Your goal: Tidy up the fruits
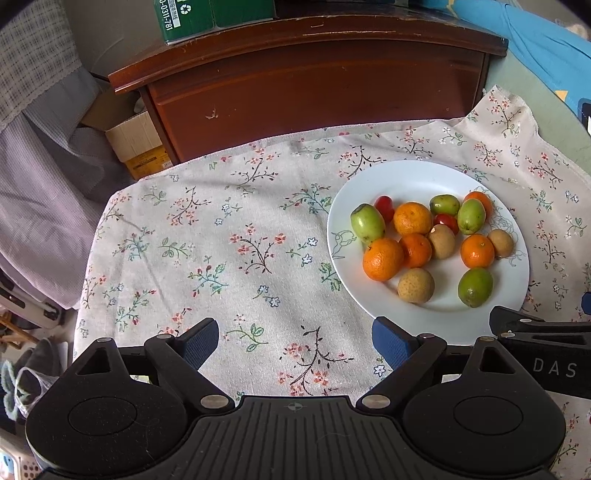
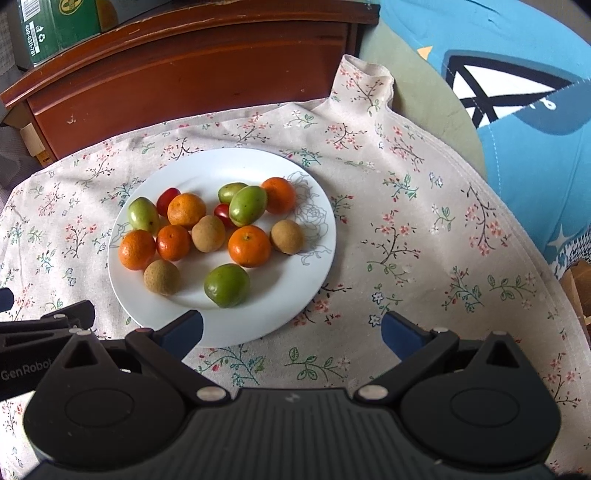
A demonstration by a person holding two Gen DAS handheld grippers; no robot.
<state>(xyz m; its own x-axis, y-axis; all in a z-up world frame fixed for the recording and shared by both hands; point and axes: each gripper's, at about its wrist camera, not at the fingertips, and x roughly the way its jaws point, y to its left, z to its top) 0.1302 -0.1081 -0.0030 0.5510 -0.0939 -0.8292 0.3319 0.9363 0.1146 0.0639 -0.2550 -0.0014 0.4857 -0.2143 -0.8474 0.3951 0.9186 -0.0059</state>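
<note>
A white plate (image 1: 413, 177) (image 2: 229, 162) on a floral cloth holds mixed fruit: several oranges (image 1: 383, 259) (image 2: 249, 246), green jujubes (image 1: 475, 287) (image 2: 226, 285), brown longans (image 1: 416, 285) (image 2: 161, 277) and two red cherry tomatoes (image 1: 384, 206) (image 2: 168, 199). My left gripper (image 1: 295, 341) hovers open over bare cloth, left of the plate's near rim, nothing between its blue pads. My right gripper (image 2: 291, 332) is open too, at the plate's near right rim, with only cloth and rim between its fingers. Each gripper's body shows at the edge of the other's view.
The floral cloth (image 1: 221, 240) (image 2: 424, 240) covers the table. Behind it stands a brown wooden cabinet (image 1: 314, 85) (image 2: 184, 74) with a green box (image 1: 207, 14) on top. A blue cushion (image 2: 517, 92) lies to the right, a cardboard box (image 1: 136, 144) to the left.
</note>
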